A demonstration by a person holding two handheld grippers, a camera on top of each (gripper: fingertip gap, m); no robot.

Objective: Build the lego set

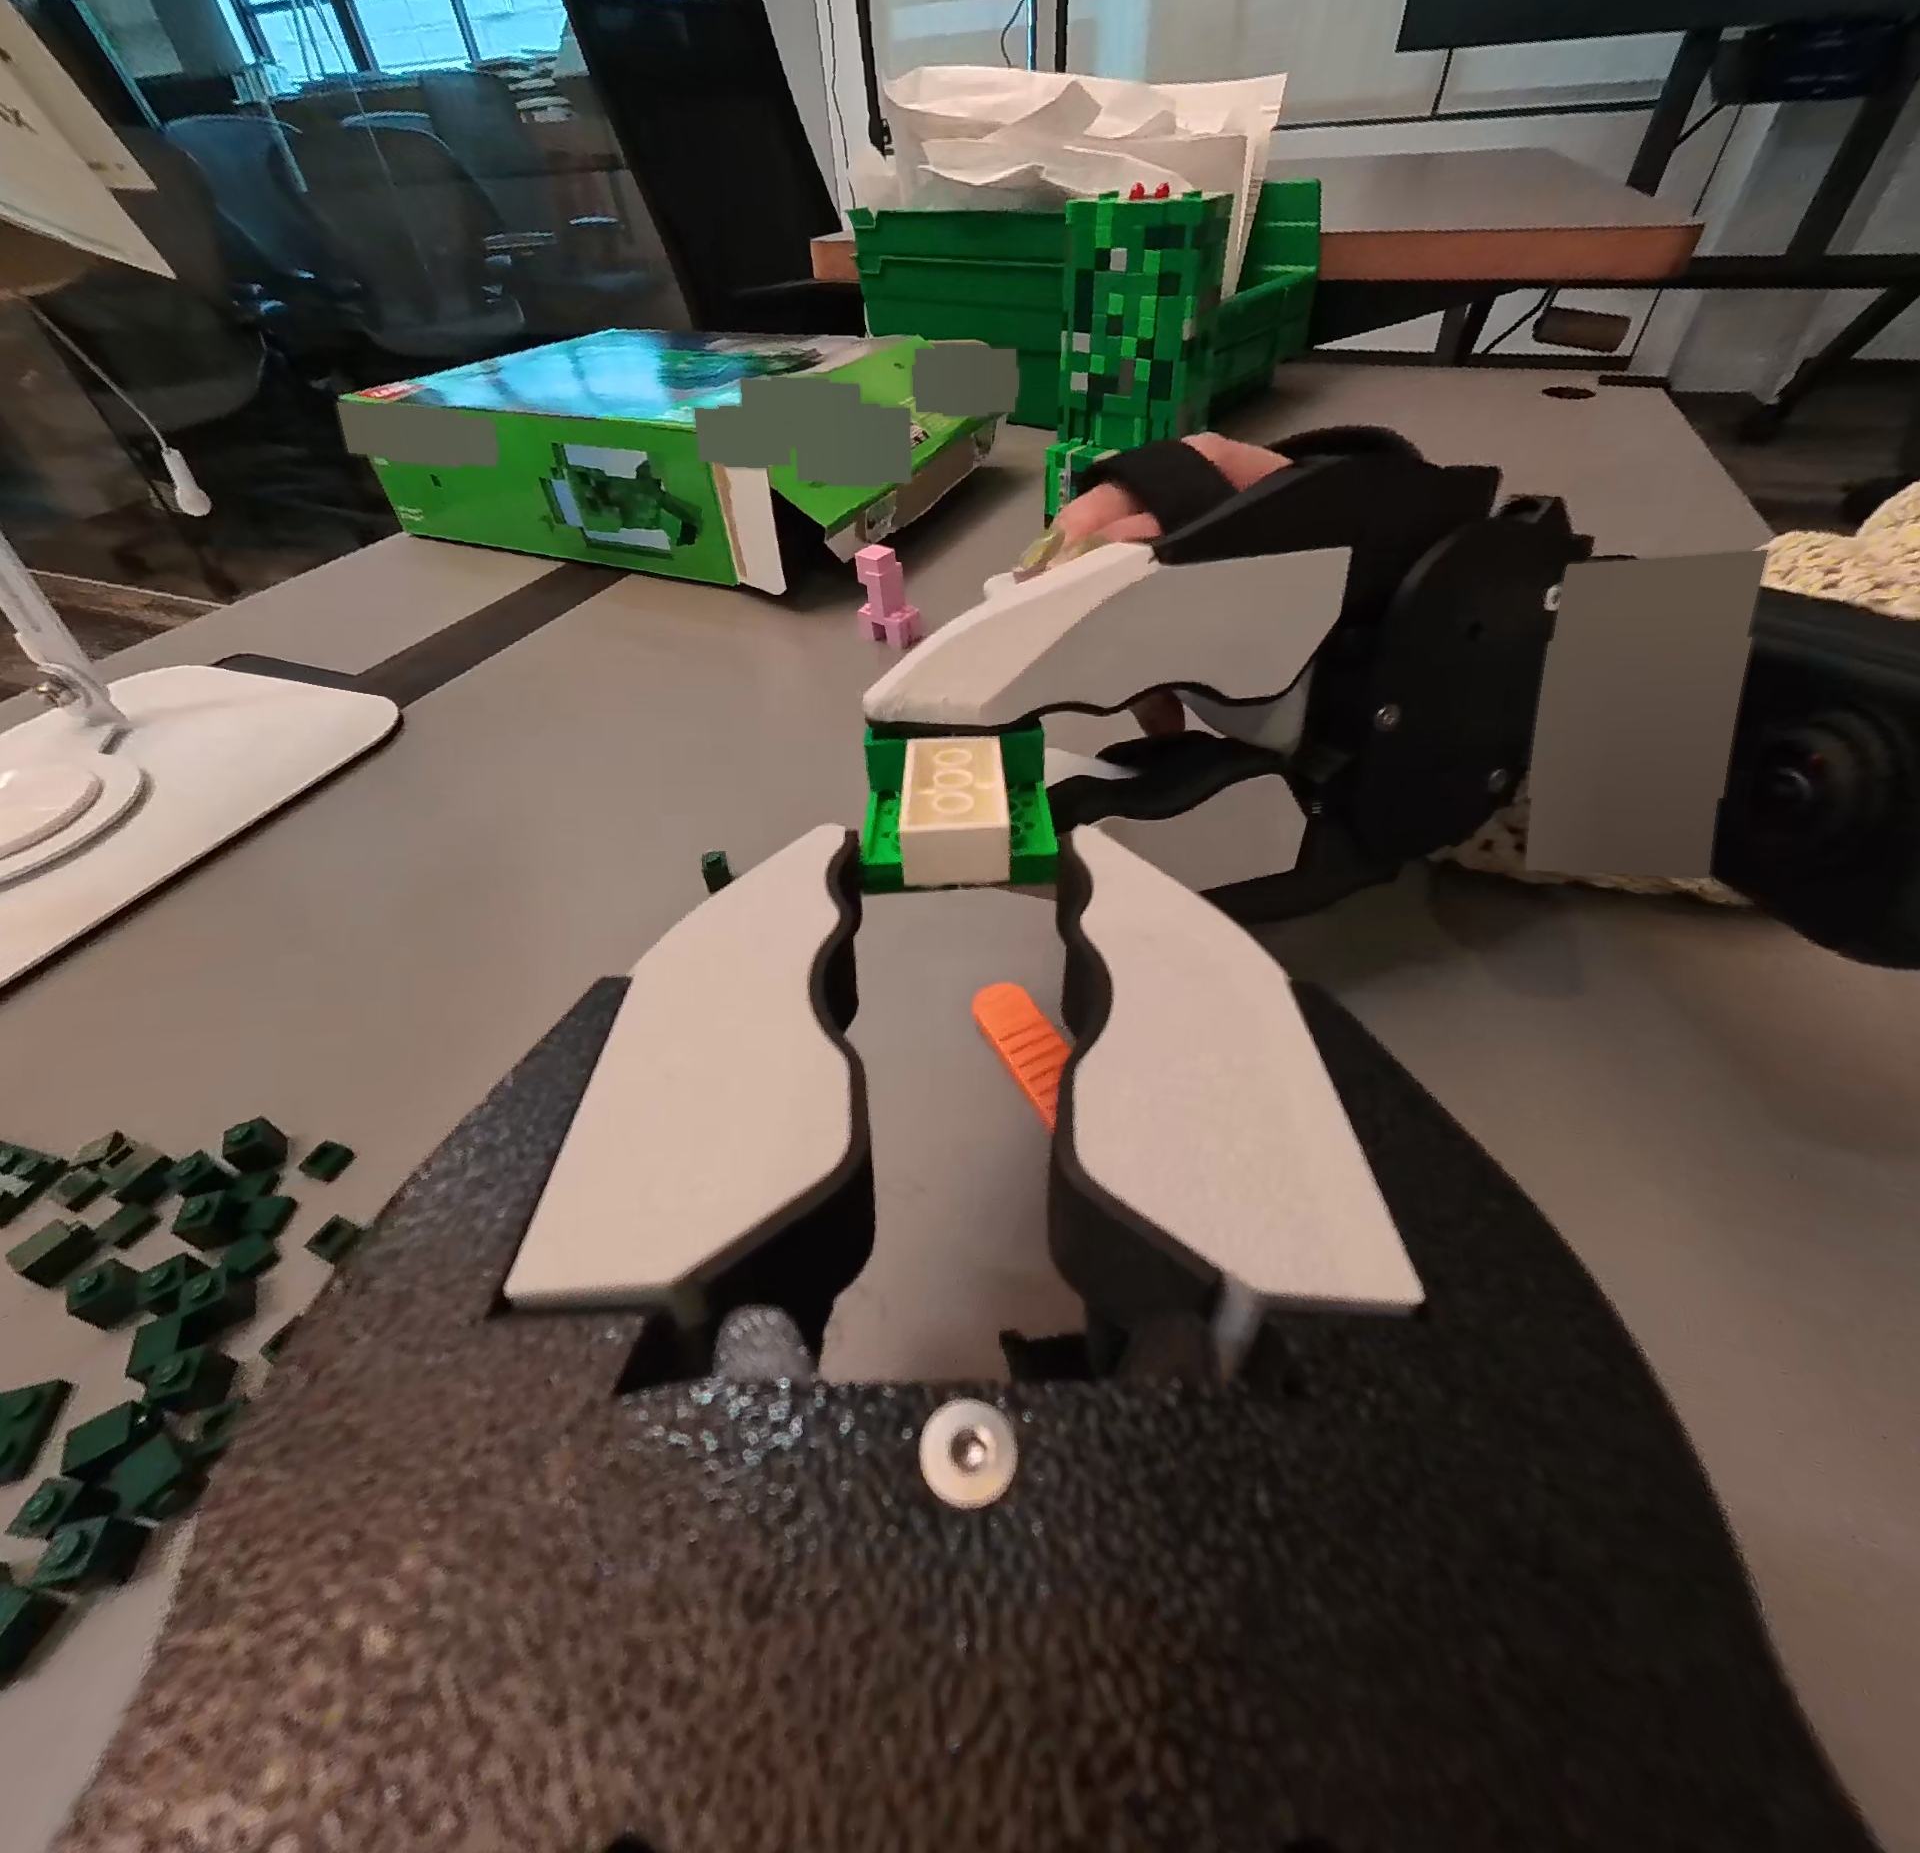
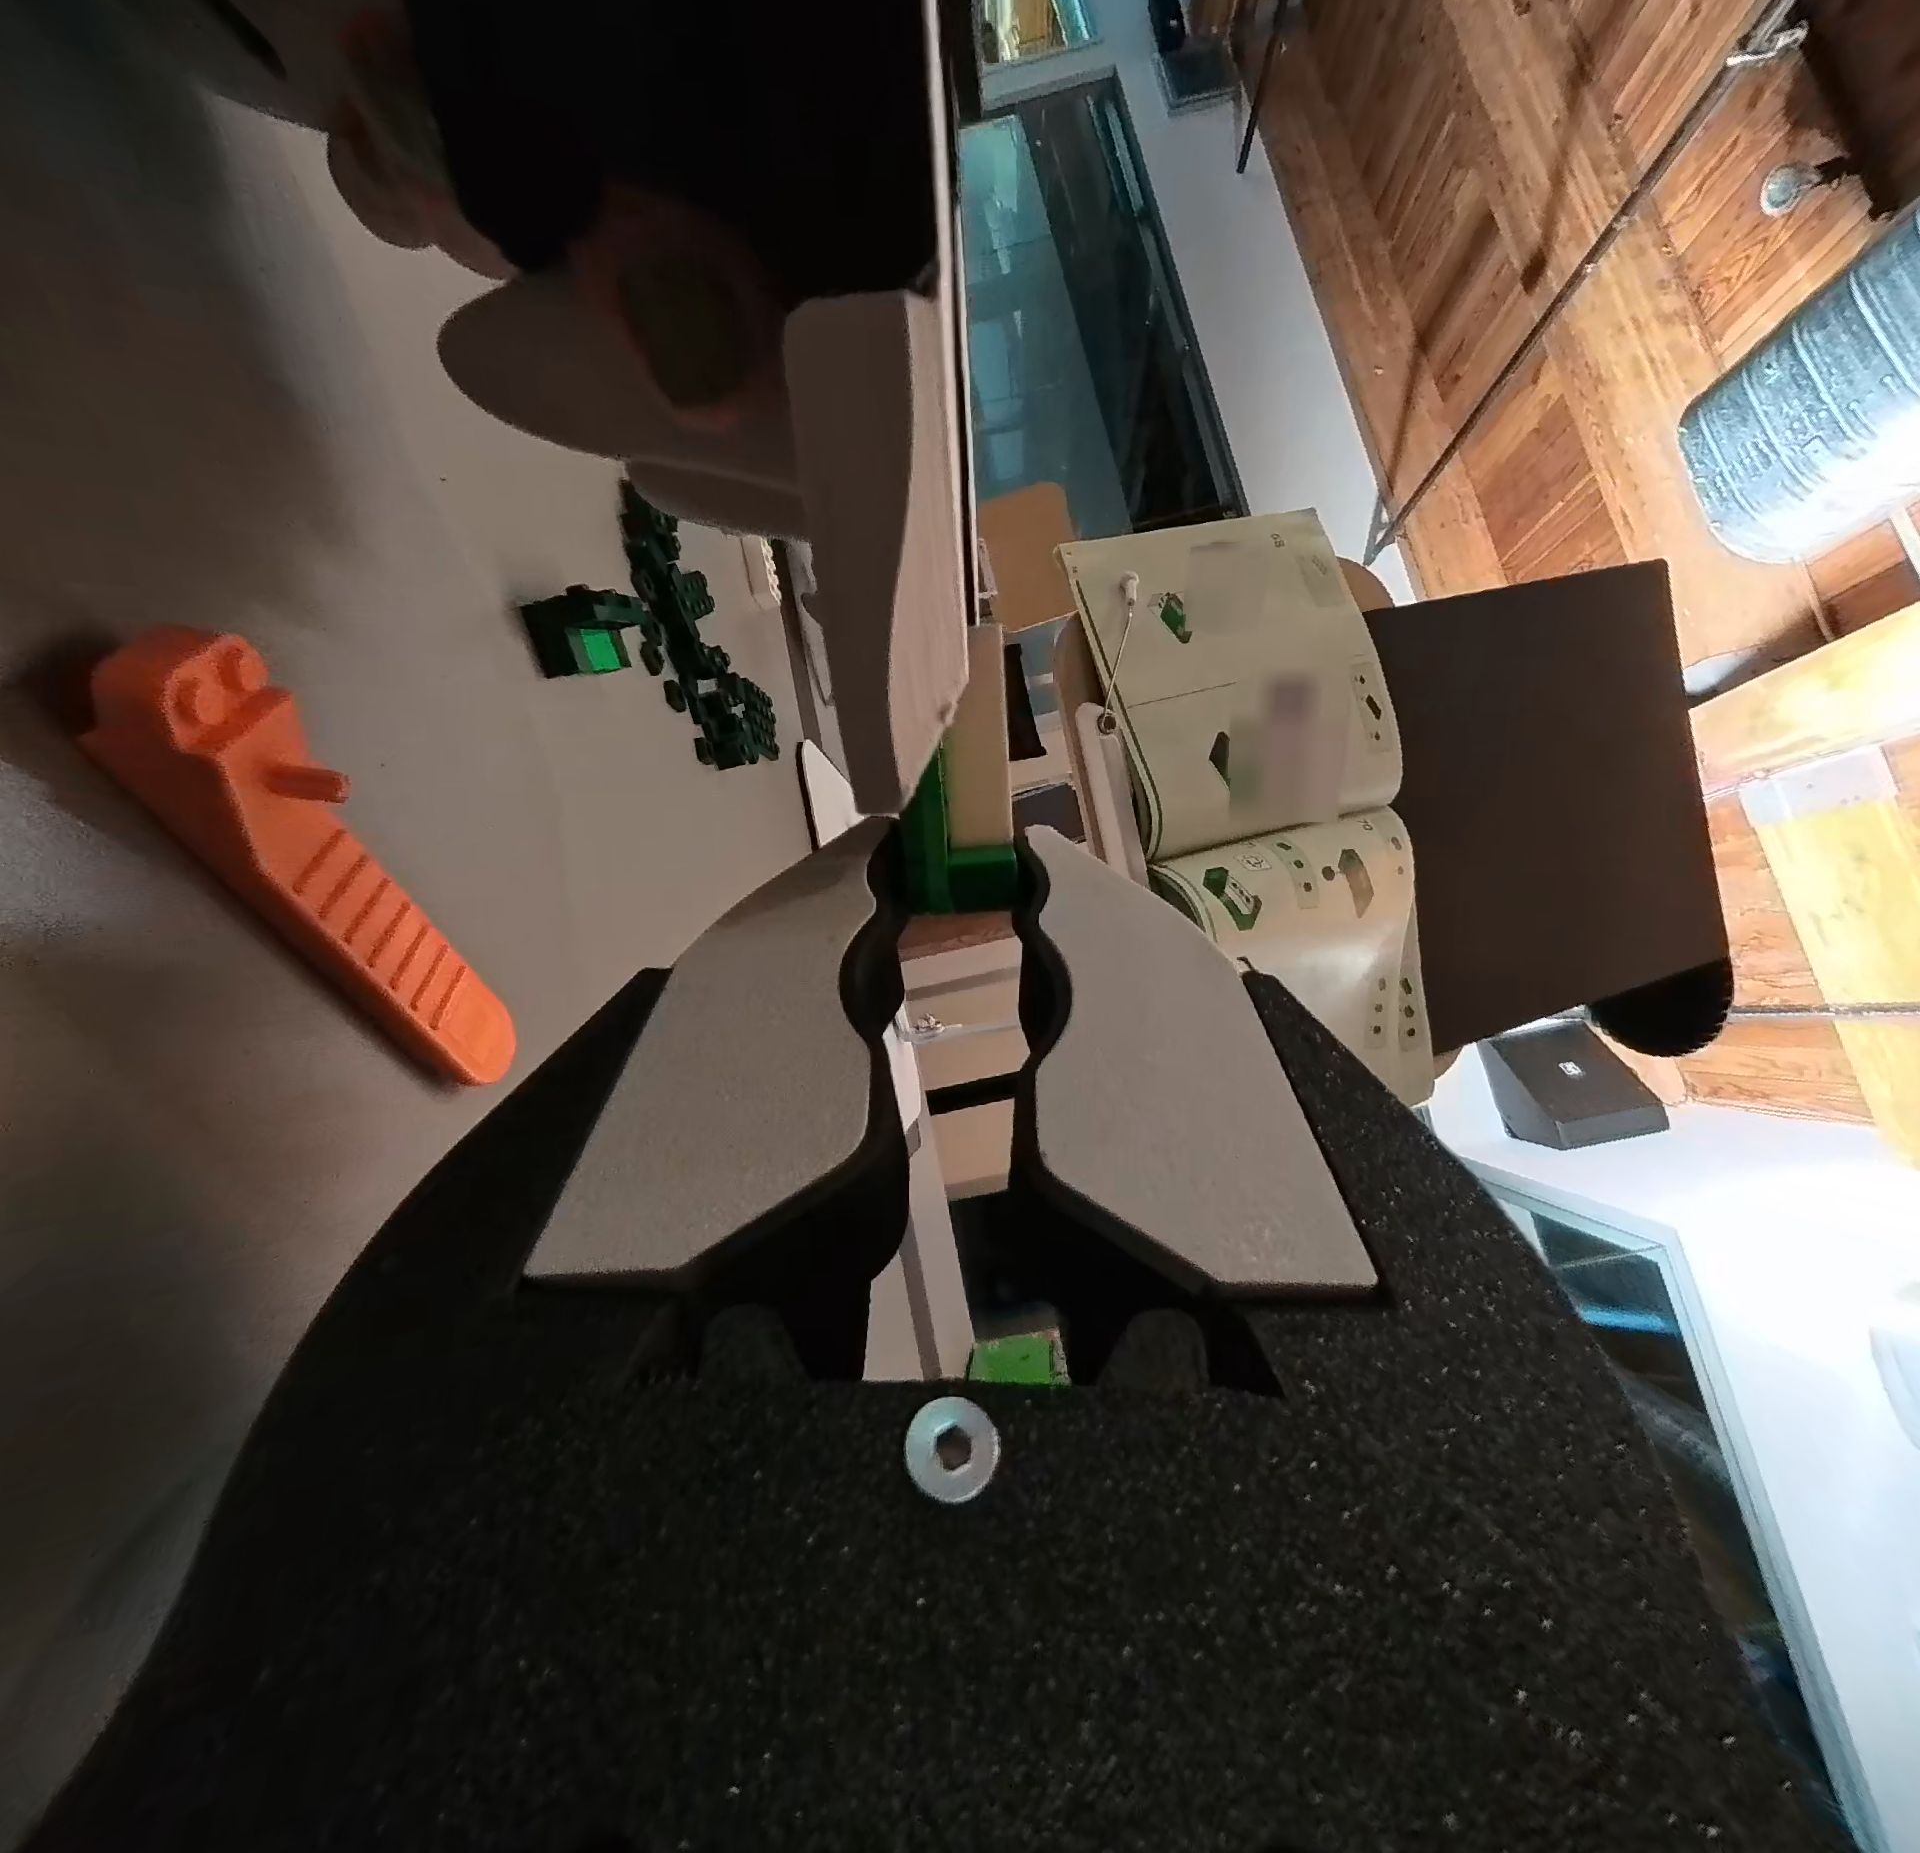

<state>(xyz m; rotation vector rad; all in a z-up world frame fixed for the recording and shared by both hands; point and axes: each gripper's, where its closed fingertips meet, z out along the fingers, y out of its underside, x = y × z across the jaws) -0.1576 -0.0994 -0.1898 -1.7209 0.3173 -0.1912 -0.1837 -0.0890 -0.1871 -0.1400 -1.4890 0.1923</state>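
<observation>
A small bright green lego assembly (image 1: 883, 837) with a white brick (image 1: 956, 811) on top is held above the grey table (image 1: 582, 764). My left gripper (image 1: 961, 868) is shut on the assembly from both sides. My right gripper (image 1: 977, 749) comes in from the right, turned on its side, and is shut on the same assembly from above and below. In the right wrist view my right gripper (image 2: 961, 853) clamps the green assembly (image 2: 966, 873), with the white brick (image 2: 987, 764) just beyond and a left gripper finger (image 2: 883, 577) alongside it.
An orange brick separator (image 1: 1023, 1055) lies on the table under the left gripper. Several dark green pieces (image 1: 135, 1284) lie at the left. Behind are a green lego box (image 1: 582, 453), a pink figure (image 1: 883, 598), a green block figure (image 1: 1132, 317), a green bin (image 1: 956, 276) and a white lamp base (image 1: 156, 754). An instruction booklet (image 2: 1247, 681) stands open. My left and right fingertips are right by each other.
</observation>
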